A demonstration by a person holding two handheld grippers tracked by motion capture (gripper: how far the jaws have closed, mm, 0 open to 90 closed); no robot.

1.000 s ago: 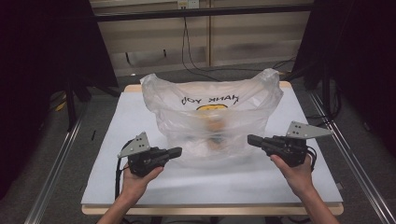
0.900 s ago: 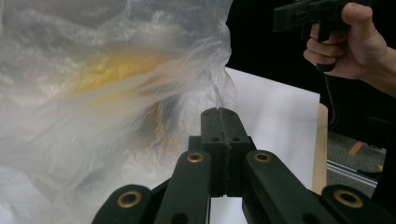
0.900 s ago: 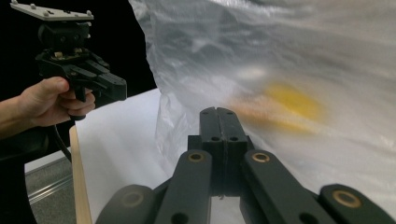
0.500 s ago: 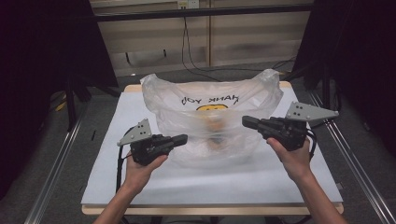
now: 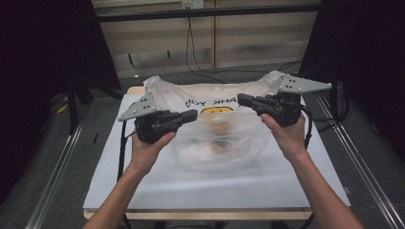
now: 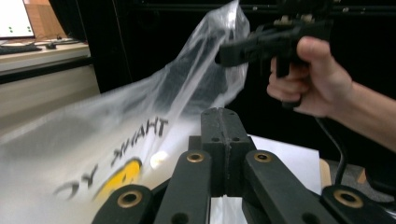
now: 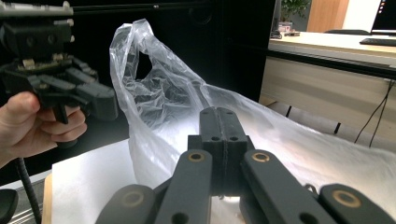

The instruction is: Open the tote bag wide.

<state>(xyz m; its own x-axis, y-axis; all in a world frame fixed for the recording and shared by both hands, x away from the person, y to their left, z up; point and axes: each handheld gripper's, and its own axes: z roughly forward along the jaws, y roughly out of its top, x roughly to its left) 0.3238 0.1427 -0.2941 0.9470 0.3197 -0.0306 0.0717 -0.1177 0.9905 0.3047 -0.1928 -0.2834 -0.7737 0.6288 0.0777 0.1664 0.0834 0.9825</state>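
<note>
Dark curtains and a pale wall close in a white-topped bench, on which a clear plastic bag printed with a smiley face and lettering sits between the two claws. The left claw hangs just left of the bag's near wall, and the right claw just right of its upper edge, each aimed inward at the other across the film. Both claws are pressed together: in the left gripper view the jaws of the left claw meet along one seam, and likewise the right claw in its own view. Whether any film is nipped in those seams is hard to tell, since the plastic is see-through and blurred there. The bag stands tall with its handle loop up beside the left claw, which suggests the person is lifting or spreading the mouth from both sides to get at something yellowish inside. Each hand wraps its grip like a pistol, forearms converging from the near edge, wrists level, claws held above the bench.
</note>
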